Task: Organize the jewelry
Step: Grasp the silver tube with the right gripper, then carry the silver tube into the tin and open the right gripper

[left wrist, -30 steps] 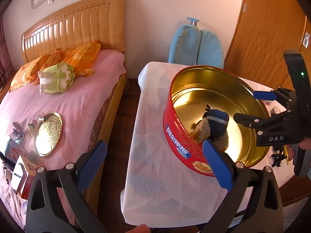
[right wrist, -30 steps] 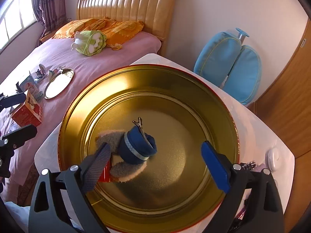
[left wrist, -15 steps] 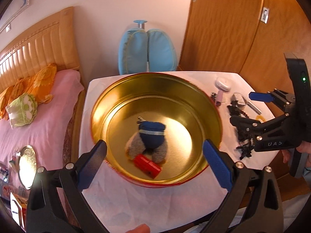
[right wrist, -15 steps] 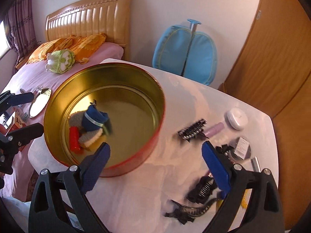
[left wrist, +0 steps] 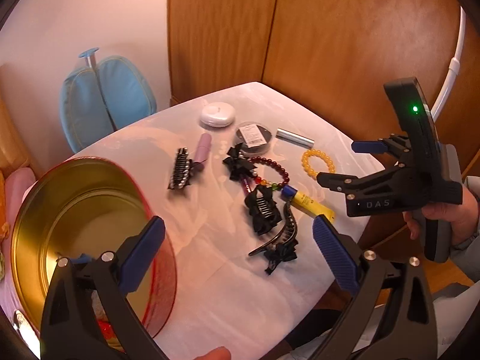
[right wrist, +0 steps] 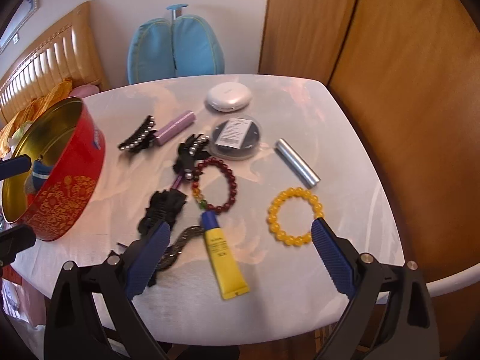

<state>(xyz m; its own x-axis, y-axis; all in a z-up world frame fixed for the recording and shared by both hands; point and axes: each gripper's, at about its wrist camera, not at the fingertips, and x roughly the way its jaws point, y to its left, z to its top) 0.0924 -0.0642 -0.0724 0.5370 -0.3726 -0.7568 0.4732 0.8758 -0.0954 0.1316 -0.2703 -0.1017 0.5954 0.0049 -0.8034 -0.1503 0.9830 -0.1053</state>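
On the white-clothed table the jewelry lies spread out: a yellow bead bracelet, glossy and round-beaded, sits at about four o'clock from the table's middle, and a dark red bead bracelet with a few coloured beads lies near the centre. Black toothed hair clips cluster just beside it, matte and frilly. A yellow tube with a blue cap touches the red bracelet's near edge. A smooth silver cylinder, a white oval case, a lilac tube and a labelled clear round box lie toward twelve o'clock. The red tin, gold inside, stands at nine o'clock. The right gripper hangs spread wide above the yellow tube, empty; the left gripper is likewise spread, holding nothing.
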